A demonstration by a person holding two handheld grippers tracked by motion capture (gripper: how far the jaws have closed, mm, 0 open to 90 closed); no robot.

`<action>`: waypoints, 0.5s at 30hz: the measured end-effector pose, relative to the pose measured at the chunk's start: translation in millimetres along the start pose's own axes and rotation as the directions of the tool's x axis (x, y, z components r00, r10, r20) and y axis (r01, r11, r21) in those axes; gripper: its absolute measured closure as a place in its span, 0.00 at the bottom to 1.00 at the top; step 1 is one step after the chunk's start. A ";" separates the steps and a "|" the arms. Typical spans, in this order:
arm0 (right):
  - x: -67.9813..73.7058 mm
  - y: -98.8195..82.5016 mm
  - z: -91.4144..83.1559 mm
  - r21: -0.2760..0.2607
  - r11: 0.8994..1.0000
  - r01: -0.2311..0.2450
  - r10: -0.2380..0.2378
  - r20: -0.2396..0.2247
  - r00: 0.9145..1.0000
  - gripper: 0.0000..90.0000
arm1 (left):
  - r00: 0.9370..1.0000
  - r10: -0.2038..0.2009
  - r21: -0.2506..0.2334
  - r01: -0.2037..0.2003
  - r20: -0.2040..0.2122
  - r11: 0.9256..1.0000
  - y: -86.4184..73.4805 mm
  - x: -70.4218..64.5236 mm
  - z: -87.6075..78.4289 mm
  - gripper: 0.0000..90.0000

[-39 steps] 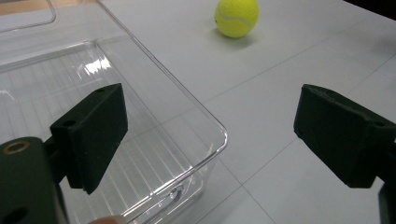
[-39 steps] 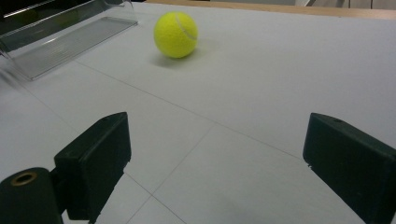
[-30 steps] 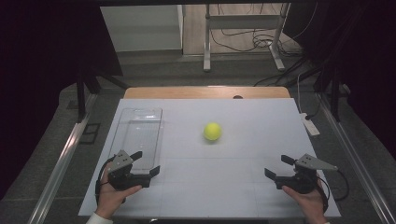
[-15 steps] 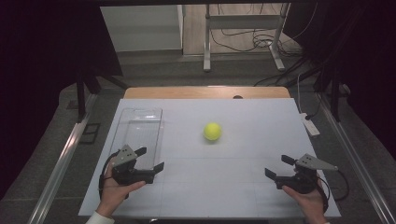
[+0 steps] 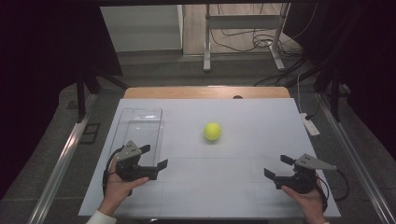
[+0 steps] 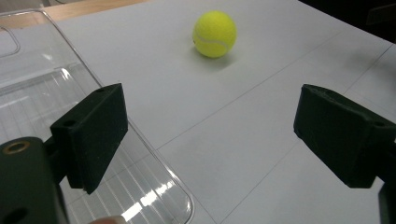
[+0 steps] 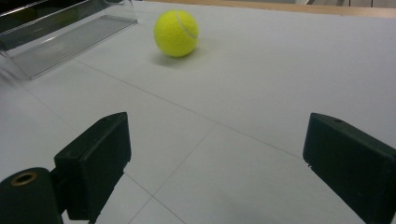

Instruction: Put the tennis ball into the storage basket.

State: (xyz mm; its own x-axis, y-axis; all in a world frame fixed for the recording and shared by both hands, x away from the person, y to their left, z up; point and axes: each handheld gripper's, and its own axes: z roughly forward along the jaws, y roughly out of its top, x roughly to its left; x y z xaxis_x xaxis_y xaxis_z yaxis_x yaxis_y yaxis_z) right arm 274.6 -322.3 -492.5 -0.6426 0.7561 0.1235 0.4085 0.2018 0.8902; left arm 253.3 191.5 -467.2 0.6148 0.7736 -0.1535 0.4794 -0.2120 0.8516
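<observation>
Mid-table, tennis ball (image 5: 212, 131) (open room around), both grippers' jaws wide, empty, clear tray (image 5: 140, 127) left.

Even overhead light fell on the white desk (image 5: 243, 186), while the room around it stayed dark. The tennis ball (image 6: 214, 33) cast a soft, small shadow. Glare streaked the clear tray (image 6: 42, 93). Near jaws looked slightly soft; the high view was grainy.
</observation>
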 end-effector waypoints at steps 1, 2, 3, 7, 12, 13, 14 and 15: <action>0.0 0.0 0.0 0.000 1.000 0.000 0.000 0.001 1.000 0.09 | 1.000 0.001 0.002 -0.001 0.000 1.000 1.0 0.0 0.7 0.12; -0.1 -0.1 0.0 0.001 1.000 -0.001 0.001 0.001 1.000 0.09 | 1.000 0.000 0.004 0.000 0.000 1.000 2.0 -0.1 1.5 0.12; -0.1 -0.2 0.2 0.001 1.000 -0.001 0.001 0.001 1.000 0.09 | 1.000 -0.002 0.006 0.002 -0.001 1.000 3.1 -0.1 2.8 0.12; -0.3 -0.4 0.4 0.004 1.000 0.001 -0.001 0.004 1.000 0.09 | 1.000 0.000 0.012 0.001 -0.005 1.000 5.8 -1.2 7.8 0.12; -0.4 -0.6 0.1 0.005 1.000 -0.001 0.001 0.005 1.000 0.09 | 1.000 0.009 0.012 -0.009 0.004 1.000 11.1 -3.4 12.5 0.12; -0.5 -0.6 0.1 0.005 1.000 -0.002 0.002 0.005 1.000 0.09 | 1.000 0.009 0.012 -0.009 0.004 1.000 11.1 -3.4 12.5 0.12; -0.5 -0.6 0.1 0.005 1.000 -0.002 0.002 0.005 1.000 0.09 | 1.000 0.010 0.012 -0.011 0.005 1.000 12.3 -3.7 13.0 0.12; -0.6 -0.7 0.2 0.006 1.000 -0.001 0.001 0.005 1.000 0.09 | 1.000 0.011 0.013 -0.011 0.008 1.000 14.1 -3.9 13.7 0.12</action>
State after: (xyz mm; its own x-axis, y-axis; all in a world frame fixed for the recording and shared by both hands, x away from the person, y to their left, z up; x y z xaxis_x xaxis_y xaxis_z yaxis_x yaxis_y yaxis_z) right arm 274.8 -322.7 -493.4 -0.6385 0.7598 0.1224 0.4136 0.2047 0.8872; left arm 266.3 177.3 -461.4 0.6251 0.7663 -0.1485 0.4810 -0.2284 0.8464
